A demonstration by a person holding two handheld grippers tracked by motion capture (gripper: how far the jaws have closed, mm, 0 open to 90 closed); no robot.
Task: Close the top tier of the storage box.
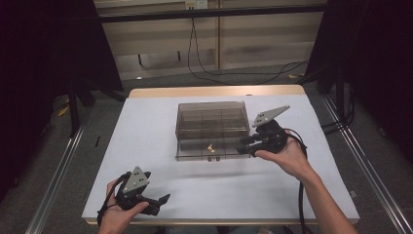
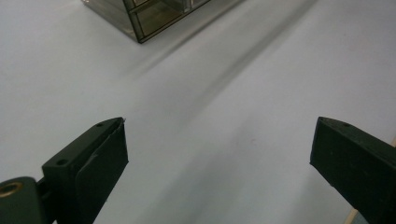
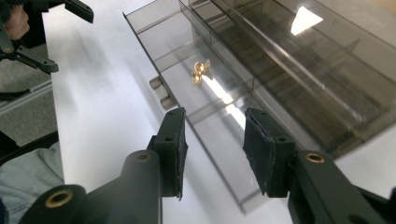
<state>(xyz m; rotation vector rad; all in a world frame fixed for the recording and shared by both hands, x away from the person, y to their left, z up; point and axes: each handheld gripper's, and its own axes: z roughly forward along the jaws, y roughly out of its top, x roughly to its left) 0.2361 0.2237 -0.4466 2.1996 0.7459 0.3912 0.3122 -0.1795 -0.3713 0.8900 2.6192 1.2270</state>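
Brass fittings (image 3: 201,72) in organizer box (image 1: 195,148); right claw (image 3: 212,149) parted.

White-topped table (image 1: 146,141) with a pale wooden edge showing along the far side. Directly on it, one smoky transparent compartment box (image 1: 213,118), lid raised at the back, near the middle and slightly toward the far edge. Bare white surface left, right and in front of the box.
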